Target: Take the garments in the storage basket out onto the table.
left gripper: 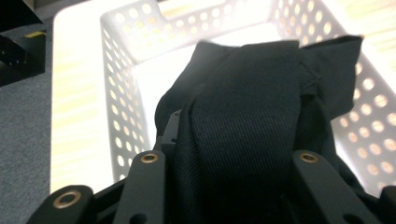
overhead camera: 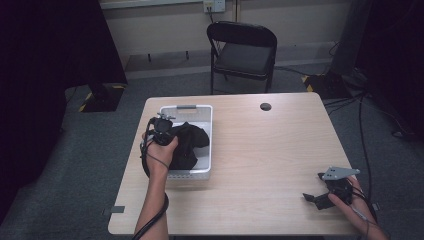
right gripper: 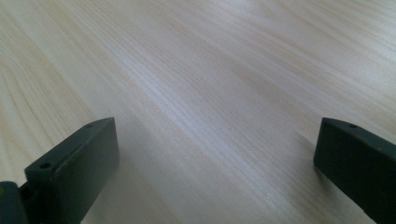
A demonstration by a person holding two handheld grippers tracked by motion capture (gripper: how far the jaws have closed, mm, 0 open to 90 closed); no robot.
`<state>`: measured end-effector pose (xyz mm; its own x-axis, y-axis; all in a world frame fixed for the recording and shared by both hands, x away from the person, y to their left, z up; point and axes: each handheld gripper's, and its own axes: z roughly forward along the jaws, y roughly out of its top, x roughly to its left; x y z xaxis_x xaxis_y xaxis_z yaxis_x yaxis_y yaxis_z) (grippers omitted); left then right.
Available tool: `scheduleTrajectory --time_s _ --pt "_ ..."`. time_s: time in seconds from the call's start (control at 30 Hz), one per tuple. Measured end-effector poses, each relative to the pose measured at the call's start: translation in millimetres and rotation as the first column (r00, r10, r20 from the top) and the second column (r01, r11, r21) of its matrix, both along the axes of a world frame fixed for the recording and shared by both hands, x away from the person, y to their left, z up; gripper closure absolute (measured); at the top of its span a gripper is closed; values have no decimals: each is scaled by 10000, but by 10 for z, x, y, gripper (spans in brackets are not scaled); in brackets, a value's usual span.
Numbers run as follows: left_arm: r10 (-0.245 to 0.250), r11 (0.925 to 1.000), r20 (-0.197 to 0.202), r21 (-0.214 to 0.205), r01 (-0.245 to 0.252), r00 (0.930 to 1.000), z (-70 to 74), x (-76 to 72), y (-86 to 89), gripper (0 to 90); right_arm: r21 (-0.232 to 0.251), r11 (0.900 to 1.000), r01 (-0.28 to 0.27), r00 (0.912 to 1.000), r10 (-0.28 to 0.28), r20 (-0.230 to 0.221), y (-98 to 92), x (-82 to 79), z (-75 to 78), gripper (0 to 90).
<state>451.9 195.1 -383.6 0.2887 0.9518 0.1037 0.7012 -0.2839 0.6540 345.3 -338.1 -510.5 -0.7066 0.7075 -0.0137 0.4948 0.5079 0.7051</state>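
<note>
With its jaws clamped on a bunched fold, the left gripper (overhead camera: 167, 131) holds the black cloth garment (overhead camera: 190, 142) over the white perforated basket (overhead camera: 202, 172); soft, light and limp, it will sag, while the right gripper (overhead camera: 320, 196) rests open on the table (overhead camera: 270, 150).

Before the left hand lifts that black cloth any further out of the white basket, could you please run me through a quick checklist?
1. Left gripper shut on the black cloth: ok, fabric is bunched between its jaws.
2. Cloth clear of the white basket: not ok, part of it lies inside in the high view.
3. Cloth snagged on the basket's holes: cannot tell.
4. Right gripper out of the way: ok, it is open over the bare table, far from the basket.
5. Room to set the cloth down: ok, the tabletop right of the basket is bare wood.
</note>
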Motion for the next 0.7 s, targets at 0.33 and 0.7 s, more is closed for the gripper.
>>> scheduleTrajectory --time_s 0.33,0.7 --pt "168 9998 381 -123 -163 9991 246 -46 54 642 3 10000 4 10000 -4 -6 0 0 0 0" --pt "179 9997 651 -147 -170 9977 457 -79 93 648 -1 10000 -1 10000 1 0 0 0 0 0"
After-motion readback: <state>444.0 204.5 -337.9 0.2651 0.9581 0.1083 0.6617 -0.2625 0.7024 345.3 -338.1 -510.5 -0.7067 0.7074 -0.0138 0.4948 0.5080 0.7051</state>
